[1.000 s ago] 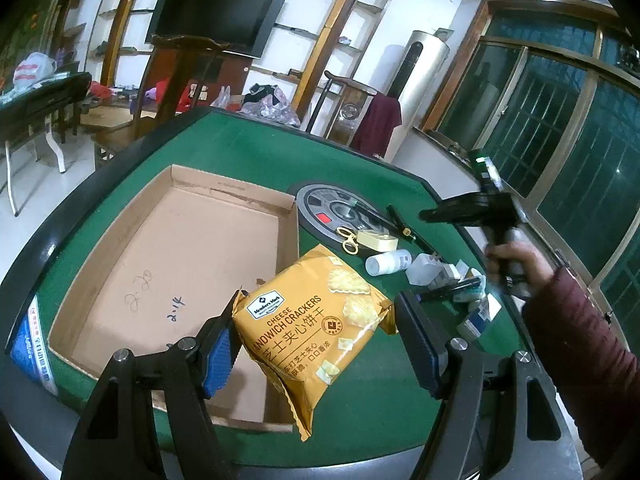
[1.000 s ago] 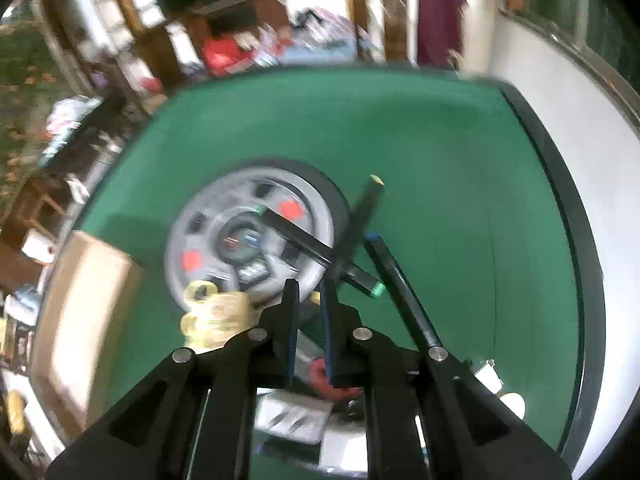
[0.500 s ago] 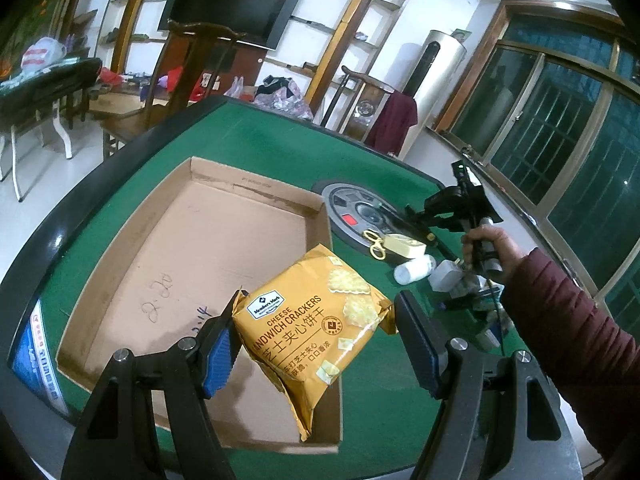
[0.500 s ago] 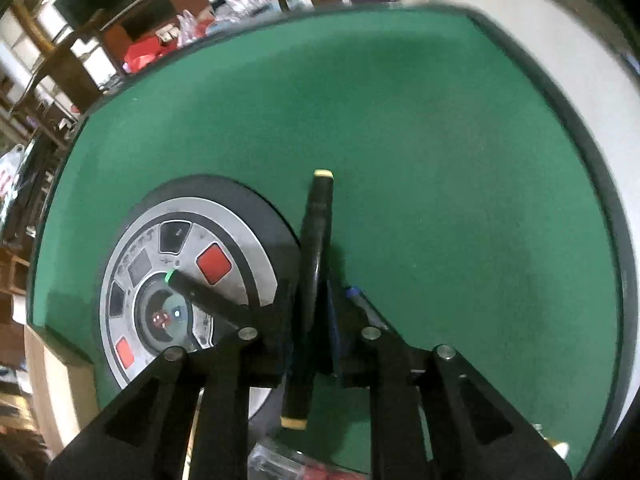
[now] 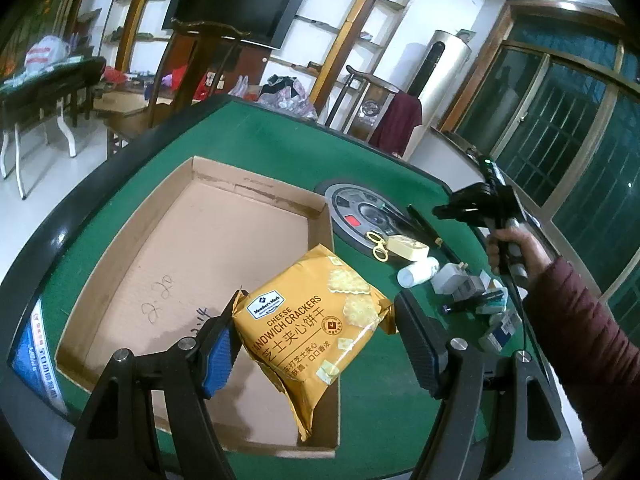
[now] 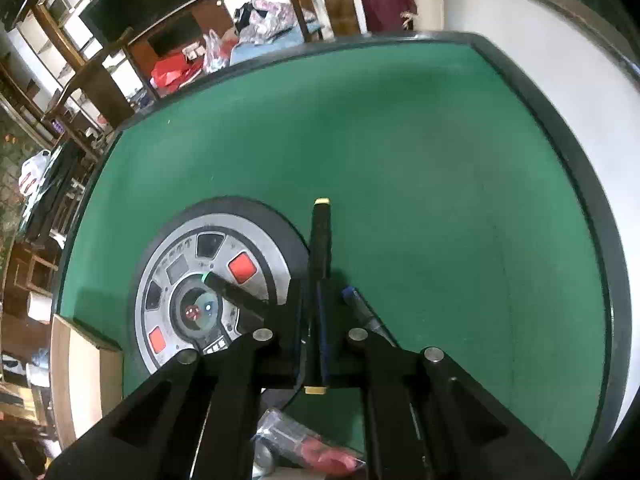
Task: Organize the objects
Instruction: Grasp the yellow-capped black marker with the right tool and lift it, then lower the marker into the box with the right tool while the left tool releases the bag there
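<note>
The left hand-held gripper (image 5: 316,344) has its jaws spread wide around a yellow packet of cheese sandwich crackers (image 5: 312,328). The blue pad on one side touches the packet's crimped corner, but on the other side a gap shows between the packet's edge and the pad. Whether the packet is truly pinched or merely resting against one pad cannot be told. It hangs over the near right corner of the open cardboard tray (image 5: 192,248), which lies on the green tabletop (image 5: 280,148) toward its left edge.

The packet looks light and puffed with air. Its film is probably slick and will give under pressure, and the crackers inside would likely crush under a hard squeeze. The flat sealed seams at its ends seem the safer places to hold, with just enough force to stop slipping.

The right hand-held gripper (image 6: 318,320) is pressed together on a slim black marker with yellow ends (image 6: 320,264), clamped near its middle so the barrel runs forward between the jaws. It sits just beside the round grey control panel (image 6: 216,280) at the tabletop's centre. The marker appears stiff, light and smooth, so a mid-barrel grip keeps it balanced, though it could slide lengthwise. Another dark marker (image 6: 236,294) lies across the panel, and a blue-tipped pen (image 6: 360,308) lies on the felt just right of the jaws.
</note>
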`<action>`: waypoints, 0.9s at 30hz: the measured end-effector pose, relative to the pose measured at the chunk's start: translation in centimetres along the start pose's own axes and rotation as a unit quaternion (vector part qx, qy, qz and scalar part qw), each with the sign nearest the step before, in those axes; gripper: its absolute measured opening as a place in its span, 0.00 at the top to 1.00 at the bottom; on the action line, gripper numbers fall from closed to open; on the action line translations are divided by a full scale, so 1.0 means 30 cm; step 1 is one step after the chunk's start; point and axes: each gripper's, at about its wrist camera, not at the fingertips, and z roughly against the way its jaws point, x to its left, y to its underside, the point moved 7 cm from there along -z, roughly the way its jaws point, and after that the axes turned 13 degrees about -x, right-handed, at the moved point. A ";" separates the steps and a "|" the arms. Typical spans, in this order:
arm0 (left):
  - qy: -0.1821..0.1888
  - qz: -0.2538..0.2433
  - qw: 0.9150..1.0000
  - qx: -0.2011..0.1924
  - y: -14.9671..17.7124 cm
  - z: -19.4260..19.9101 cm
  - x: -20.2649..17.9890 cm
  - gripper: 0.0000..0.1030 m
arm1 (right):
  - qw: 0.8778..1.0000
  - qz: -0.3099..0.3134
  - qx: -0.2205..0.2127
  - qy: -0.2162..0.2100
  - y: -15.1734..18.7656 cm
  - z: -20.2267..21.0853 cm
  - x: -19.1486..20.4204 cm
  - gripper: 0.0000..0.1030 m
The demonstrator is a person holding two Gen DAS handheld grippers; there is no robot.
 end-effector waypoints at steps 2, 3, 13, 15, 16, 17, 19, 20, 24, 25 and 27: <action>-0.001 -0.003 1.000 0.001 0.003 0.006 -0.006 0.35 | 0.999 0.002 0.031 0.006 0.004 -0.055 0.016 0.84; -0.003 -0.003 1.000 0.002 0.005 0.009 -0.007 0.35 | 0.999 0.005 0.038 0.009 0.008 -0.076 0.025 0.82; -0.006 -0.001 1.000 -0.004 -0.024 0.010 0.024 0.35 | 0.994 0.044 0.067 0.072 0.039 -0.222 0.024 0.88; -0.009 0.004 1.000 -0.005 -0.029 0.004 0.037 0.35 | 0.996 0.041 0.051 0.053 0.034 -0.194 0.032 0.88; -0.011 0.007 1.000 -0.005 -0.033 0.000 0.044 0.35 | 0.998 0.031 0.044 0.043 0.030 -0.172 0.027 0.88; -0.012 0.011 1.000 -0.005 -0.036 -0.003 0.051 0.35 | 0.999 0.019 0.038 0.029 0.021 -0.148 0.021 0.88; -0.013 0.012 1.000 -0.007 -0.042 -0.007 0.055 0.35 | 1.000 -0.007 0.024 -0.007 0.017 -0.100 0.016 0.88; -0.015 0.008 1.000 -0.008 -0.047 -0.008 0.054 0.35 | 0.999 -0.017 0.019 -0.027 0.019 -0.074 0.019 0.88; -0.028 -0.022 0.999 -0.014 -0.080 -0.027 0.044 0.35 | 0.993 -0.037 0.014 -0.112 0.082 0.053 0.098 0.88; -0.032 -0.031 0.999 -0.012 -0.091 -0.042 0.044 0.35 | 0.991 -0.037 0.017 -0.129 0.097 0.071 0.126 0.88; -0.036 -0.040 0.999 -0.004 -0.108 -0.085 0.049 0.35 | 0.984 -0.037 0.026 -0.172 0.152 0.115 0.205 0.88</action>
